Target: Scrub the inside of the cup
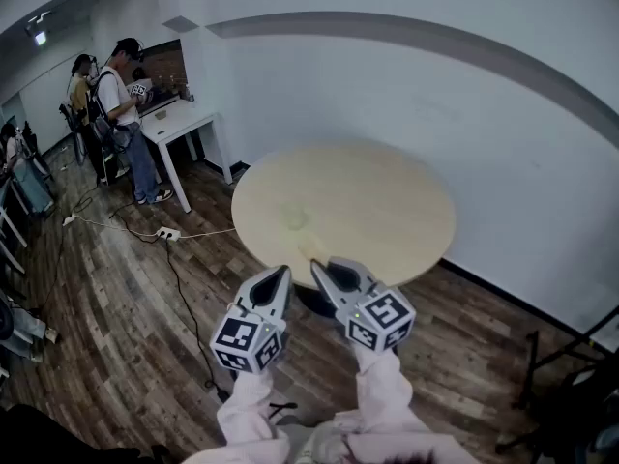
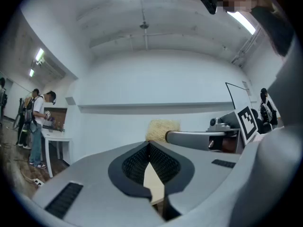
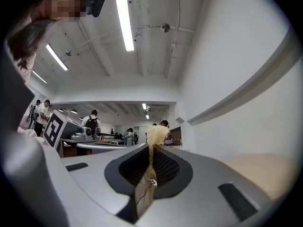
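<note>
Right gripper view: right gripper (image 3: 150, 150) is clamped on the wooden handle of a scrubber (image 3: 155, 134), with its pale fibre tuft poking out past the jaw tips. Left gripper (image 2: 148, 146) has its jaws pressed together with nothing between them.

Cup is in no view, so I can't say where it sits or what it's made of.

Scrubber looks light, with a stiff handle and a soft, springy tuft that would likely flex against a cup wall. Hold on the handle seems right for pushing. Cup would probably need the left gripper on its rim or wall to stop it turning. It may be slippery if glazed or wet, but that's a guess.

Round beige table (image 1: 387, 211) lies just ahead of both grippers, smooth, with only a faint mark showing. Dark wood-plank floor (image 1: 116, 298), white wall, power strip (image 1: 167, 232) with its cable on the floor. People (image 1: 121, 104) stand at a white desk (image 1: 189, 119) far left.
</note>
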A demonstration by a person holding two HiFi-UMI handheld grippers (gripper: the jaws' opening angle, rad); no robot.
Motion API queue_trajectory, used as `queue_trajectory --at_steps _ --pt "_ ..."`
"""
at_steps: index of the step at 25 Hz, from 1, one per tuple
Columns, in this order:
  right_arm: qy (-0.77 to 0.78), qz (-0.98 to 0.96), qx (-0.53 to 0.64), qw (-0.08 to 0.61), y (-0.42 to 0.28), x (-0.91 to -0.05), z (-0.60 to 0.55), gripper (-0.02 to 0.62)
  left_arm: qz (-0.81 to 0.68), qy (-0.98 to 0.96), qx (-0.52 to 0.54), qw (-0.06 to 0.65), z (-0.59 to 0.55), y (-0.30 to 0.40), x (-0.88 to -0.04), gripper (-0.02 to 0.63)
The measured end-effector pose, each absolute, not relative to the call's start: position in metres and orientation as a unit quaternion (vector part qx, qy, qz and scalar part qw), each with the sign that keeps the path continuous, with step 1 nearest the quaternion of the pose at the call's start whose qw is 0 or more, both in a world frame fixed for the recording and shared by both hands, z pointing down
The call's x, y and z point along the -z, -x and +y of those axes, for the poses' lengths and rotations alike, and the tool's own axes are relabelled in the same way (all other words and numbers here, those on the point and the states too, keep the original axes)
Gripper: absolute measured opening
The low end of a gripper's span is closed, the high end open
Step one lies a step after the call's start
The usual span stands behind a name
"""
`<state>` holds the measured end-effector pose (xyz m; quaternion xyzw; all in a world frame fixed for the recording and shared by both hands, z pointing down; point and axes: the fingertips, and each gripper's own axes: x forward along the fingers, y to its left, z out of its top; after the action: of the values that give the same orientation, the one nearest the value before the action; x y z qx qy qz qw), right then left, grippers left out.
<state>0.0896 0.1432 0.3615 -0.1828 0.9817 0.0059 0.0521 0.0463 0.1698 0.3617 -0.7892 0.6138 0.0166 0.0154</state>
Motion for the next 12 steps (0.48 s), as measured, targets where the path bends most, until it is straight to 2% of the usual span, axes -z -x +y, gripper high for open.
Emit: queue_trajectory --at_steps 12 --pt "0.176 0.982 -0.012 0.065 -0.0897 -0.3549 0.1356 0.028 0.612 0.791 -0.016 0.019 0.1623 -0.0459 -0.3629 -0.008"
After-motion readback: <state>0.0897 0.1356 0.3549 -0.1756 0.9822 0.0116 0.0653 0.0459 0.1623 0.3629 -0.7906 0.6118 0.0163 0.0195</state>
